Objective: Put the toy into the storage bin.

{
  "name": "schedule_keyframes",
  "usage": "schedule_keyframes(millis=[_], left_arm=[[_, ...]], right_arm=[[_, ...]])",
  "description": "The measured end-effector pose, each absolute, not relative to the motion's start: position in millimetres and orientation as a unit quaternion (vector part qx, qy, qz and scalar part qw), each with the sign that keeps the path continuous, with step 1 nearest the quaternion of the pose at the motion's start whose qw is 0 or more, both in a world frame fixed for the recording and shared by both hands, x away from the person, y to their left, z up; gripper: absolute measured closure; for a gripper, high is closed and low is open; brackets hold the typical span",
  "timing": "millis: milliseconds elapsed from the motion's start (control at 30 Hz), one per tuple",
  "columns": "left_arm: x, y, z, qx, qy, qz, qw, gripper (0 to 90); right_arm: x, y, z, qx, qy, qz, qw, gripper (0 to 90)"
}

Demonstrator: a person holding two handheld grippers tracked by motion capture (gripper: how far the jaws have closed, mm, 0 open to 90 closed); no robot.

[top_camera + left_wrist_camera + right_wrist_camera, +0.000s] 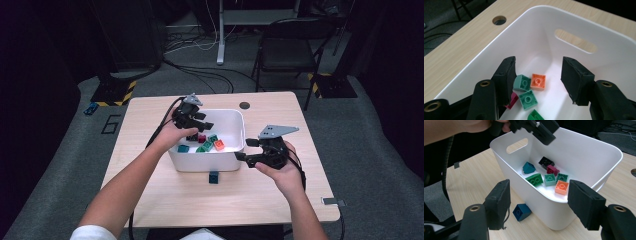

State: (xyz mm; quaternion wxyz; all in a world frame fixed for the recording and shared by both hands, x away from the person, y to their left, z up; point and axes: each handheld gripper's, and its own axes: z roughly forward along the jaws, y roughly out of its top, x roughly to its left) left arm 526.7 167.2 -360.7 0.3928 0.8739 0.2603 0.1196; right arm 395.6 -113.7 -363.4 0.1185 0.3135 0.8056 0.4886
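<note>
A white bin (234,121) stands mid-table and holds several toy bricks: an orange one (538,81), two mint ones (528,99), a green one (534,179), a magenta one (552,169), a black one (545,161) and a teal one (528,167). My left gripper (197,125) hangs over the bin's left part, jaws open and empty above the bricks (537,67). A dark blue brick (214,177) lies on the table against the bin's near wall. To the right of the bin, my right gripper (243,149) is open and empty, pointing at the bin (539,187).
The wooden table (280,200) has a round cable hole (244,105) behind the bin and a small grey tag (332,201) near its front right edge. A black chair (290,50), a desk leg (220,35) and floor cables lie beyond the far edge.
</note>
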Motion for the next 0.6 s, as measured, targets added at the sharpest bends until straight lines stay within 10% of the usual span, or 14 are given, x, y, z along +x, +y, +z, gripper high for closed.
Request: schedule_keyframes(millis=[600], left_arm=[[467, 179, -319, 0.87, 0.217, 0.111, 0.428, 45.2]], right_arm=[[395, -113, -363, 0.313, 0.806, 0.488, 0.12, 34.4]])
